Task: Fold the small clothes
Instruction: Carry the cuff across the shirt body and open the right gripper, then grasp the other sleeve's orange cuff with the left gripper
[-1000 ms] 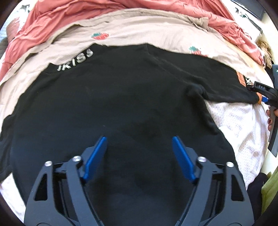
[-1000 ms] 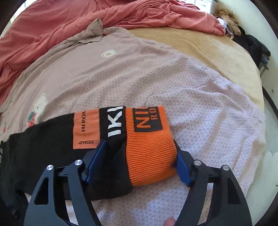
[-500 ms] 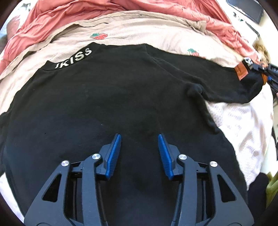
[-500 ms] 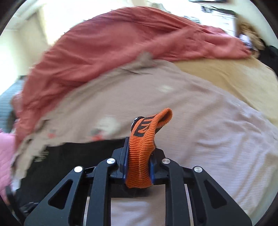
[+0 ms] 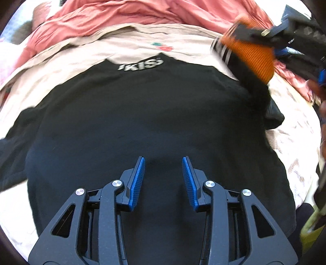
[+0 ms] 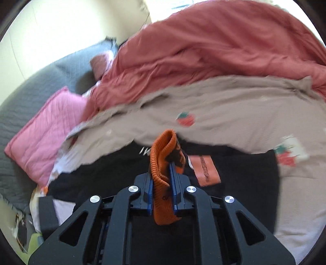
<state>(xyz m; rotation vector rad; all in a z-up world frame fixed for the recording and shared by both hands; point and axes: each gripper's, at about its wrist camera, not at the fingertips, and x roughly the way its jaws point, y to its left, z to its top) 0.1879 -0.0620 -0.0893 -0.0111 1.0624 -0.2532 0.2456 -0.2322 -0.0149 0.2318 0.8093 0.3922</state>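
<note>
Between right tool (image 6: 161,195) pads: orange cuff (image 6: 163,163)

Sweater (image 5: 154,126) lies on sheet (image 5: 126,46), blanket (image 5: 126,14) behind.

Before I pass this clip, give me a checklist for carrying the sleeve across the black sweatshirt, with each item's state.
1. Right gripper shut on the orange cuff: ok.
2. Cuff lifted off the bed, seen in the left wrist view: ok.
3. Left gripper over the black sweatshirt body, jaws apart, holding nothing: ok.
4. Body lying flat: ok.
5. Left sleeve laid out: cannot tell, only partly in view.
6. Left gripper pressing the cloth down: cannot tell.
</note>
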